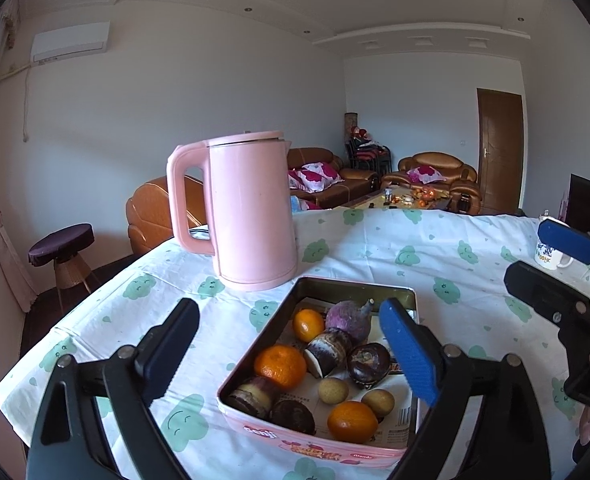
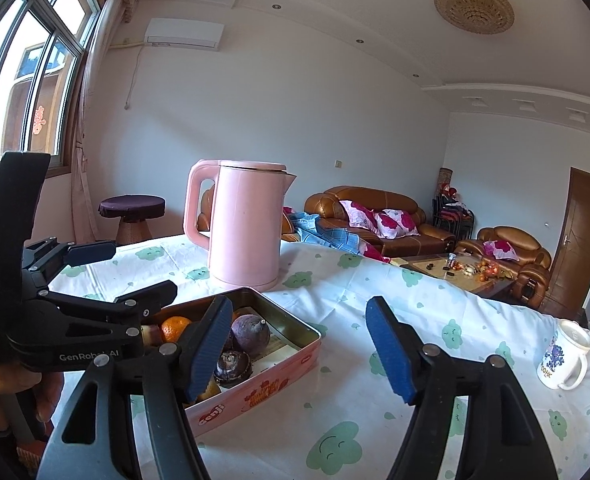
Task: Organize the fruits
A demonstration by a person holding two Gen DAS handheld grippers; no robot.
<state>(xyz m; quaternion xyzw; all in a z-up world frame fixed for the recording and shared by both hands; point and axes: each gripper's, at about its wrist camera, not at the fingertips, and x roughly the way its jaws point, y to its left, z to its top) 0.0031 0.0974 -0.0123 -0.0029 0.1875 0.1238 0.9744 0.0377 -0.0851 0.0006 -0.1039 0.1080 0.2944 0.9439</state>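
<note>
While both grippers, left gripper (image 1: 291, 348) and right gripper (image 2: 299, 348), gape apart, glossy oranges (image 1: 281, 365) fill the rectangular tin (image 1: 359, 286); only the right wrist shows windows (image 2: 27, 76).

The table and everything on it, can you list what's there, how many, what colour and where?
tin: 1, pink outside, near edge of the table, in front of the kettle
oranges: 3, orange, inside the tin
brown bulbs: about 4, dark brown, inside the tin, some cut
purple root: 1, purple, far end of the tin
small round fruits: 2, tan, in the tin near the front
kettle: 1, pink, upright behind the tin
mug: 1, white with blue picture, far right on the table
tablecloth: 1, white with green clouds, covering the table
left gripper: 1, black with blue pads, open, over the tin
right gripper: 1, same colours, open, right of the tin
</note>
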